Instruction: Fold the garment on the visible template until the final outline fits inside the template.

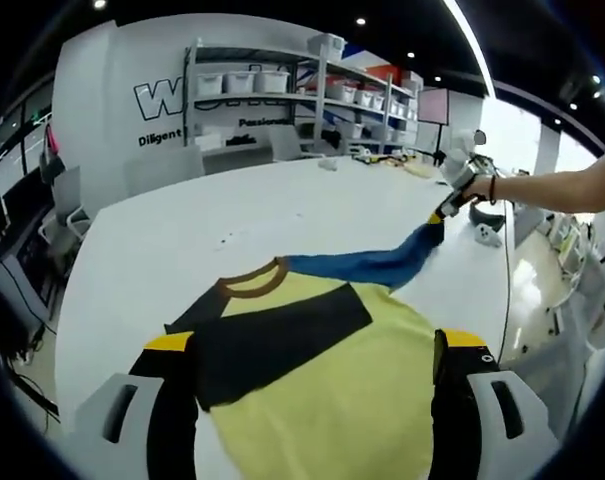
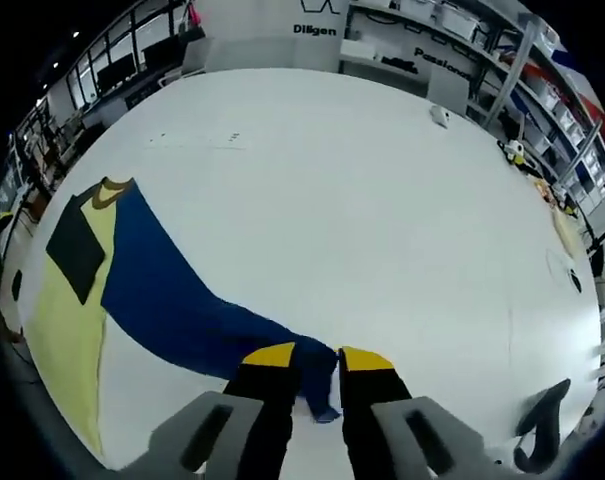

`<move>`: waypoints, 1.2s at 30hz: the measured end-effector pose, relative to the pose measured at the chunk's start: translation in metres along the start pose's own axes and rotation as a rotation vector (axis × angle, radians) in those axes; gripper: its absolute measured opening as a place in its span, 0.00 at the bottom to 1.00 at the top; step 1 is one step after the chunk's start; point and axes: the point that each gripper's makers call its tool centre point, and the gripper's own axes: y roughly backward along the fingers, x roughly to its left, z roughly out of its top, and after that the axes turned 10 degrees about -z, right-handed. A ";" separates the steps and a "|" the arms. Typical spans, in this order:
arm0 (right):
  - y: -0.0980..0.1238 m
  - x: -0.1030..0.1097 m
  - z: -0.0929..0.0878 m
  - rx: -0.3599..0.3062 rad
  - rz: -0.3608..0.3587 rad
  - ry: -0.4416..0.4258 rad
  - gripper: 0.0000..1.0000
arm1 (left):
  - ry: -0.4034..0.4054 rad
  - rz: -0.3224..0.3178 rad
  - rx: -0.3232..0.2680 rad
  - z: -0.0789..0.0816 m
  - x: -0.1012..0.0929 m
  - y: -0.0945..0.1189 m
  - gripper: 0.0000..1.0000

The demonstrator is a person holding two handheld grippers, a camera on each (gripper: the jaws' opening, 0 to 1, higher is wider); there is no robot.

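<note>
A yellow garment [image 1: 322, 350] with a black chest patch [image 1: 272, 335], a brown collar [image 1: 254, 282] and a blue sleeve [image 1: 382, 265] lies on the white table [image 1: 212, 215]. In the left gripper view my left gripper [image 1: 315, 342] stands open, its jaws wide apart over the yellow body. The right gripper [image 1: 444, 212] holds the sleeve's end pulled out to the right and slightly raised. In the right gripper view the blue sleeve [image 2: 182, 300] runs from the yellow garment [image 2: 62, 310] to my right gripper [image 2: 319, 358], which is shut on the cuff.
A person's bare forearm [image 1: 557, 188] reaches in behind the right gripper. Shelves with white bins [image 1: 282, 85] and chairs [image 1: 162, 165] stand beyond the table's far side. Small objects [image 2: 522, 155] lie near the table's far edge. A black item [image 2: 542, 425] sits at the near right edge.
</note>
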 end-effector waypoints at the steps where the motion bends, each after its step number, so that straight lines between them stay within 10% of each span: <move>1: 0.000 -0.002 0.002 -0.010 0.005 -0.022 0.23 | 0.005 0.001 0.002 -0.001 0.000 0.001 0.99; 6: 0.003 -0.015 -0.006 -0.054 -0.016 -0.053 0.40 | 0.010 0.011 0.005 -0.004 0.000 0.004 0.99; 17: -0.016 -0.018 -0.071 0.065 -0.025 -0.118 0.35 | 0.021 0.031 -0.004 -0.007 -0.002 0.012 0.99; 36: -0.026 -0.008 -0.080 0.092 -0.023 -0.194 0.20 | 0.089 0.100 -0.007 -0.022 0.009 0.034 0.99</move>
